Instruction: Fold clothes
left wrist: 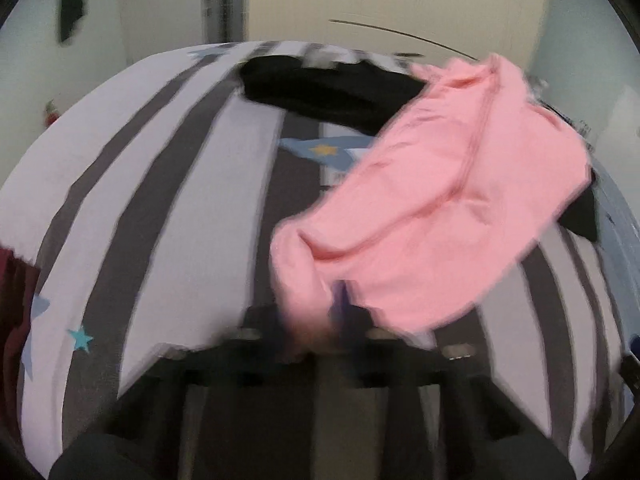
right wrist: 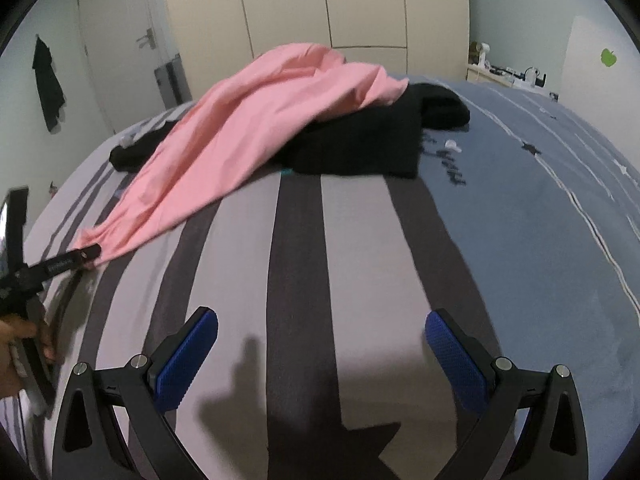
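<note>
The left hand-held gripper point(right wrist: 90, 254) was clamped on a corner of the pink garment point(right wrist: 240, 132), which trailed back from the black clothes point(right wrist: 360, 144) across the striped bed point(right wrist: 248, 280). The right hand-held gripper point(right wrist: 322, 348) stood wide, empty, nearer than that pile. Advice: draw the garment clear, spread flat, then pinch a second corner.

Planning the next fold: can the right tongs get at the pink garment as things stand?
Probably yes. The right tongs are open over bare striped bedspread, nothing between them and the pink garment.

Matt pink cloth garment point(right wrist: 224, 140) (soft)
</note>
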